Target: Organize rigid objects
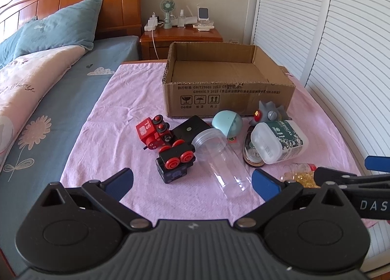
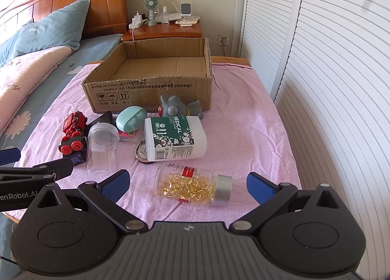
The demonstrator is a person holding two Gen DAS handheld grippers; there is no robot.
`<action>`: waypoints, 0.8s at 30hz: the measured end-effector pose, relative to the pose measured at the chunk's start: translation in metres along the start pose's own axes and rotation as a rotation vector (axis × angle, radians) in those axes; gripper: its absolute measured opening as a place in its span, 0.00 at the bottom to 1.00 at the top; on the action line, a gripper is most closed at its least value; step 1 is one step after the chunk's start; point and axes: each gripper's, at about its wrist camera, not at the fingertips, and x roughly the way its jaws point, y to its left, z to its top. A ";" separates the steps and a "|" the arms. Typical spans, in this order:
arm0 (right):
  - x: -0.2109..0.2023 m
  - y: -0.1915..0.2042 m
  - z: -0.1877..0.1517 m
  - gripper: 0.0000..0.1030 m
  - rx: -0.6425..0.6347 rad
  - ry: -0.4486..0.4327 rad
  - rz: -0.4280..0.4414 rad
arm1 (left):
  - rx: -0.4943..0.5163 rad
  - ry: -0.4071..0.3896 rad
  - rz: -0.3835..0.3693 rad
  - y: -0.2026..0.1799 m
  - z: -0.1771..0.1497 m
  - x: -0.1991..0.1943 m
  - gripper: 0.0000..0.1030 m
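Rigid objects lie heaped on the pink cloth (image 1: 117, 119) before the empty cardboard box (image 1: 229, 99); nothing is packed yet. In the left wrist view, the left gripper (image 1: 192, 182) gapes empty over the clear jar (image 1: 219, 160), which partly hides the black train car (image 1: 175, 160). In the right wrist view, the right gripper (image 2: 187, 183) is spread wide, straddling the capsule bottle (image 2: 193, 186), probably the next pick; whatever lies under the swab box (image 2: 174, 137) is unclear.

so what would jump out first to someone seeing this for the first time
Probably the open brown cardboard box, empty at the far end of the pink cloth. In front of it lies a jumble: a red toy train, a clear plastic jar on its side, and a bottle of yellow capsules nearest the open right tongs.
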 end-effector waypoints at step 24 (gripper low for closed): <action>0.035 -0.023 -0.002 1.00 0.023 0.055 0.003 | -0.025 0.025 0.030 0.030 0.010 0.034 1.00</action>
